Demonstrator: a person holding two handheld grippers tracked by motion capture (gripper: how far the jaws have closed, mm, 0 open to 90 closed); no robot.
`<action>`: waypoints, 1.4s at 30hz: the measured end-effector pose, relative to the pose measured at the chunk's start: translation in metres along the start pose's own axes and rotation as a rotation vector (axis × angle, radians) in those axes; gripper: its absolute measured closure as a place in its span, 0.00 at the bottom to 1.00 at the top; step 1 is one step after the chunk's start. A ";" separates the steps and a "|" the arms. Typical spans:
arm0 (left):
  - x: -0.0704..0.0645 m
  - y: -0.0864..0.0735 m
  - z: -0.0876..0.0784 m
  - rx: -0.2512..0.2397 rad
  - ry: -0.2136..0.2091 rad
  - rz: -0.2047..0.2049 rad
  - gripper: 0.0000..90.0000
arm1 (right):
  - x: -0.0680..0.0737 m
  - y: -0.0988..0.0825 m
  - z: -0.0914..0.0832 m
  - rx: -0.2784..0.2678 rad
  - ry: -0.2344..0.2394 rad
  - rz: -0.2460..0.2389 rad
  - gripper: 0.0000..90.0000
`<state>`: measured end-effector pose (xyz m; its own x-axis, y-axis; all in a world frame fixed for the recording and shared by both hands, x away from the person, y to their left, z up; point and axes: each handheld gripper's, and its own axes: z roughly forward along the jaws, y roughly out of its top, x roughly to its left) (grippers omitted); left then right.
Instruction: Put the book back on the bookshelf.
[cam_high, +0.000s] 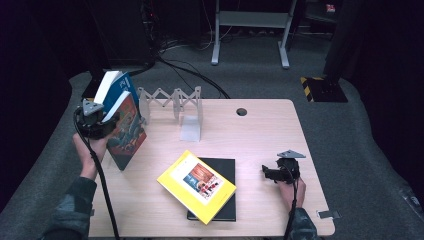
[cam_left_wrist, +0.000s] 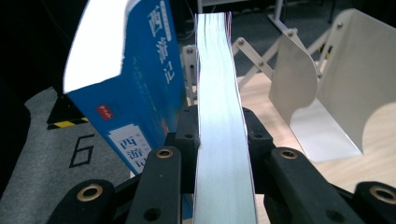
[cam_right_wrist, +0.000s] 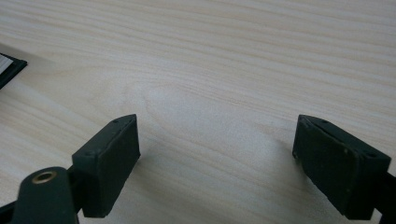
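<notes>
At the table's left edge my left gripper (cam_high: 97, 122) is shut on a book with an orange-red picture cover (cam_high: 129, 131), which stands upright and slightly tilted. In the left gripper view both jaws of that gripper (cam_left_wrist: 219, 135) press on the book's pale page edge (cam_left_wrist: 219, 84). A blue book (cam_high: 119, 86) leans just behind it, its blue cover (cam_left_wrist: 140, 70) close on the left. My right gripper (cam_high: 270, 173) rests at the table's right side, jaws wide apart. The right gripper view has bare wood between its jaws (cam_right_wrist: 217, 154).
A white folding book stand (cam_high: 175, 102) stands at the back of the wooden table (cam_high: 260, 135), and its curved panels (cam_left_wrist: 345, 84) rise right of the held book. A yellow book (cam_high: 196, 186) lies across a black book (cam_high: 226, 167) near the front. The black book's corner (cam_right_wrist: 9, 70) lies left of my right gripper.
</notes>
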<state>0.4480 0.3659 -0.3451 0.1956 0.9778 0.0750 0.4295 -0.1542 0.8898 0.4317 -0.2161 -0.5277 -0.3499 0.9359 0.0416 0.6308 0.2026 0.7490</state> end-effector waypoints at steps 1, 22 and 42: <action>0.000 0.000 0.000 0.000 0.000 0.000 0.82 | 0.000 0.000 0.000 0.000 0.000 0.000 0.16; -0.002 0.038 0.047 -0.082 0.133 -0.056 0.82 | 0.000 0.000 0.000 -0.001 0.003 0.002 0.16; -0.009 0.042 0.094 -0.125 0.141 -0.144 0.82 | 0.000 0.000 0.000 -0.001 0.005 0.002 0.16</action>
<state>0.5466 0.3370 -0.3507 0.0113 0.9999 -0.0027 0.3295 -0.0012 0.9442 0.4319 -0.2163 -0.5277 -0.3517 0.9350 0.0463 0.6312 0.2004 0.7493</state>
